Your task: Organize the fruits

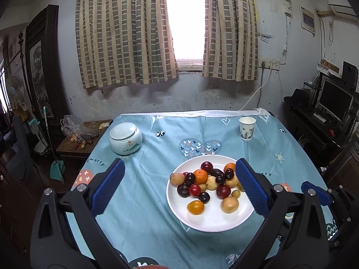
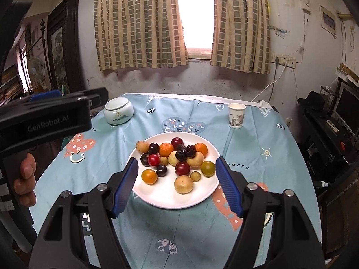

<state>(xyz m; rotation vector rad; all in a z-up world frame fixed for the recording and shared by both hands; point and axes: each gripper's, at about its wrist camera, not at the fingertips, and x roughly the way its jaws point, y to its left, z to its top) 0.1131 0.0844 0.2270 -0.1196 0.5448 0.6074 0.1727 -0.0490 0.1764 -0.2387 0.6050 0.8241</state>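
Note:
A white plate [image 1: 208, 222] [image 2: 166, 198] on the blue tablecloth holds several small fruits: dark plums, red ones, orange tangerines [image 1: 200, 176] [image 2: 166, 149] and yellow-brown ones. My left gripper [image 1: 179, 170] is open and empty, held above the table just left of the plate. My right gripper [image 2: 176, 168] is open and empty, its blue pads on either side of the plate's near half, above it. The left gripper's body shows at the left of the right wrist view [image 2: 44, 116], held by a hand.
A lidded white ceramic jar [image 1: 125, 137] [image 2: 118, 110] stands at the table's back left. A paper cup [image 1: 246, 128] [image 2: 236, 115] stands at the back right. A side table with a bag of fruit [image 1: 80, 134] is left of the table. A TV desk [image 1: 325, 116] is on the right.

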